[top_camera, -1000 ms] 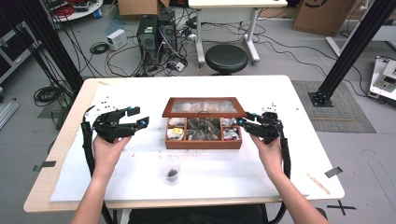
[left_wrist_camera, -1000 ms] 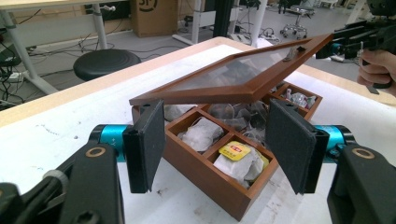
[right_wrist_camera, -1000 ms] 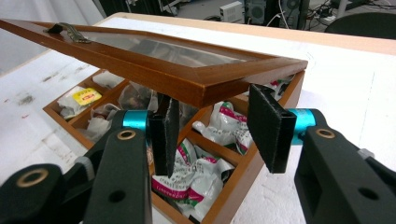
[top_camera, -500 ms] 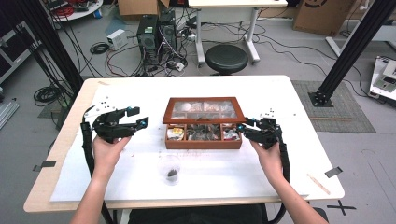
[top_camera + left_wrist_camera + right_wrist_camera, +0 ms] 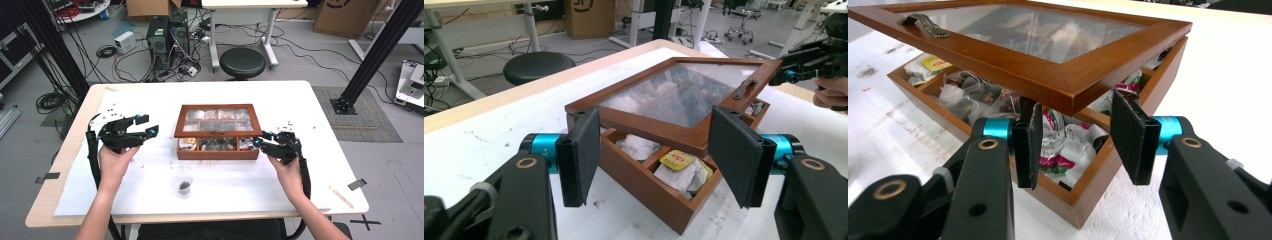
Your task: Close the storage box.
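Lid-opening step: right tongs (image 5: 1075,125), just closing with nothing pinched, sit under the raised lid (image 5: 1048,75) corner; left tongs (image 5: 655,150) gape empty. Next: swing the lid fully back.

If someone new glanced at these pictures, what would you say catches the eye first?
The wooden tea box at the table's centre, its glass lid propped half open over packed tea bags. The right gripper sits at its corner under the lid; a small clear cup stands in front.
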Action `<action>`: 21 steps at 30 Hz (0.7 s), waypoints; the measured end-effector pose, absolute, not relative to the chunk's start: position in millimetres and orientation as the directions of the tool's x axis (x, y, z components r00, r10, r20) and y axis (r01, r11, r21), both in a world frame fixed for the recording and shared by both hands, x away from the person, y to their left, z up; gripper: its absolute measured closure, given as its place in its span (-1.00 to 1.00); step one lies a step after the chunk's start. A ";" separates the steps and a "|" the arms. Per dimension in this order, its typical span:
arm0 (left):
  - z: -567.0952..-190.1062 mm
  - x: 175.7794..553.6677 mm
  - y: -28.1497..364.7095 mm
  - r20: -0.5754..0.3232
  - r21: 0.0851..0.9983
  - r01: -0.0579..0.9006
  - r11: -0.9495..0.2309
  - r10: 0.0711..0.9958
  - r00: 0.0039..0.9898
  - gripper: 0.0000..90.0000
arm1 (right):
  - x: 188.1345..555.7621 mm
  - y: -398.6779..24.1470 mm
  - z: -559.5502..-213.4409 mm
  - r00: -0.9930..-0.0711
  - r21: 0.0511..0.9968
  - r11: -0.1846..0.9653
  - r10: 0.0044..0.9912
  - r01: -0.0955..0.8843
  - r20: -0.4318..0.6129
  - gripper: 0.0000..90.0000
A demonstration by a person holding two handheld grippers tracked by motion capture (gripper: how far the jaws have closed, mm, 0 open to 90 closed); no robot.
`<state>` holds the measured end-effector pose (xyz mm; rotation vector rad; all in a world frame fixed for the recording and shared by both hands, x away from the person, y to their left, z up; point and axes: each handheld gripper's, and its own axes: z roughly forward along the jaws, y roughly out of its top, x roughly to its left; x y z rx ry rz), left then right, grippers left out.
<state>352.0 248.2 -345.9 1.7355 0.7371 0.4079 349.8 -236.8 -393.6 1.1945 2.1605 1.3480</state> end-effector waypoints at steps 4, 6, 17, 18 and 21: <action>-345.8 352.0 248.2 -0.100 0.952 0.266 -0.154 0.661 0.743 -0.15 | 348.1 -237.5 -395.4 -0.596 0.851 0.208 0.789 0.482 0.145 0.29; -345.9 352.0 248.2 -0.102 0.952 0.266 -0.153 0.662 0.743 -0.15 | 346.9 -237.5 -396.7 -0.596 0.849 0.212 0.790 0.484 0.143 0.29; -346.5 352.7 247.8 -0.101 0.951 0.267 -0.157 0.659 0.746 -0.15 | 344.2 -237.9 -403.4 -0.595 0.834 0.228 0.791 0.503 0.142 0.29; -346.5 352.7 247.9 -0.102 0.951 0.268 -0.156 0.659 0.746 -0.15 | 344.0 -237.9 -404.1 -0.594 0.832 0.227 0.791 0.506 0.146 0.29; -346.6 352.6 247.9 -0.104 0.951 0.269 -0.153 0.660 0.744 -0.15 | 343.6 -237.8 -405.7 -0.593 0.828 0.232 0.792 0.510 0.143 0.29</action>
